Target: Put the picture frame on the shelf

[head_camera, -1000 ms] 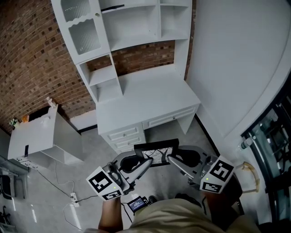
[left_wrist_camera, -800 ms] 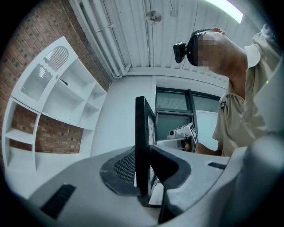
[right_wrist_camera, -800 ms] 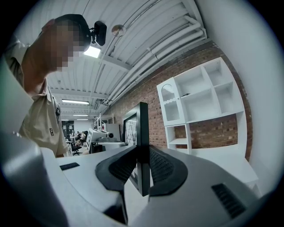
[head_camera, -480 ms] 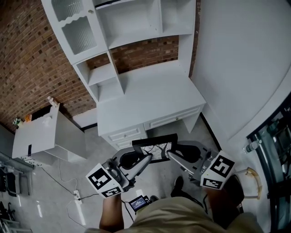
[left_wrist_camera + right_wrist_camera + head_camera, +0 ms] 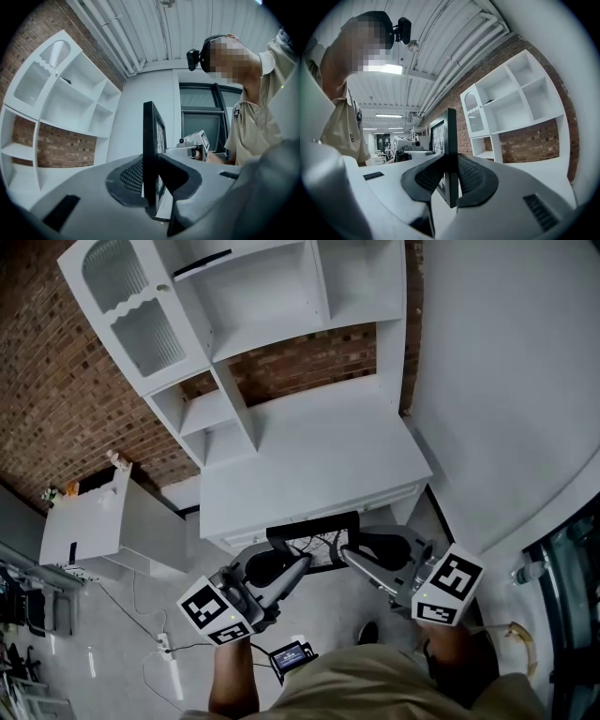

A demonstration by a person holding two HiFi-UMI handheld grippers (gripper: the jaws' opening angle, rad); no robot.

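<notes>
A small white cabinet stands against the brick wall. Small ornaments sit on the cabinet's top edge; a power strip lies on the grey floor beside it.

The black rectangular picture frame, holding a black-and-white print of bare branches, is upright in the air, clamped at both side edges. It sits just in front of the desk edge of the white wooden shelf unit, well below the unit's open compartments.

Head cam stares steeply down on the shelf; gripper cams (tight behind their jaws) face each other across the picture frame, both catching the shelf.
</notes>
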